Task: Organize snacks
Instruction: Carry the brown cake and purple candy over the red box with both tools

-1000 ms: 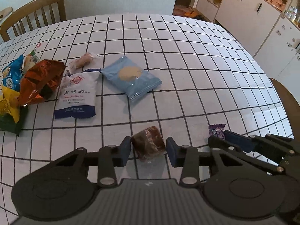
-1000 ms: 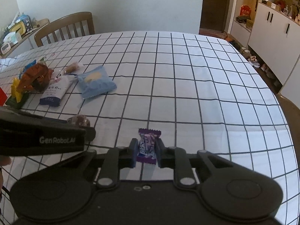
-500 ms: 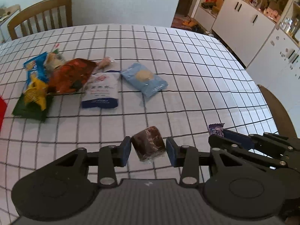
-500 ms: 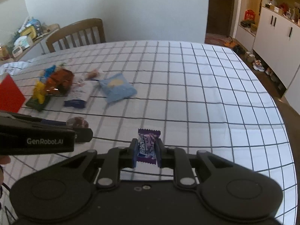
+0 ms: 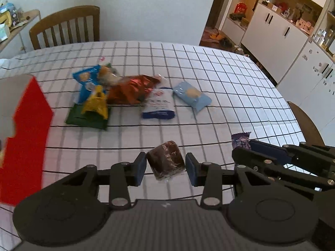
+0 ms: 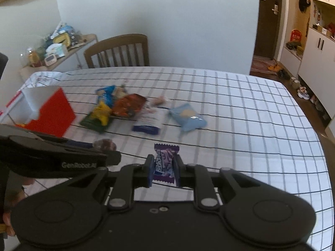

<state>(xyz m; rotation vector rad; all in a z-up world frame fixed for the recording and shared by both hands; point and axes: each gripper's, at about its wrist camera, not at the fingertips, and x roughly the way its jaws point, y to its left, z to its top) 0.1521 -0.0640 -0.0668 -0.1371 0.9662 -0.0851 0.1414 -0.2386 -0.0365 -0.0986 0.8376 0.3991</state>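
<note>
Snacks fill both your tools above the checked table (image 5: pixel 219 96): your left gripper (image 5: pixel 165 168) clamps a brown wrapped cake (image 5: pixel 165 159), your right gripper (image 6: pixel 162 170) pinches a purple candy (image 6: pixel 165 163). Other packets lie heaped beside the red box (image 6: pixel 52 115).

Home dining rm, kitchen/hall off to the side

Dining table (image 6: pixel 240 108) w/ checked cloth, 1 slat-back wooden chair (image 6: pixel 117 50) at far end; white cabinets (image 5: pixel 272 35) w/ black handles, cluttered side shelf (image 6: pixel 58 41), dark entry door (image 6: pixel 270 21), shoes on floor (image 6: pixel 301 90).
</note>
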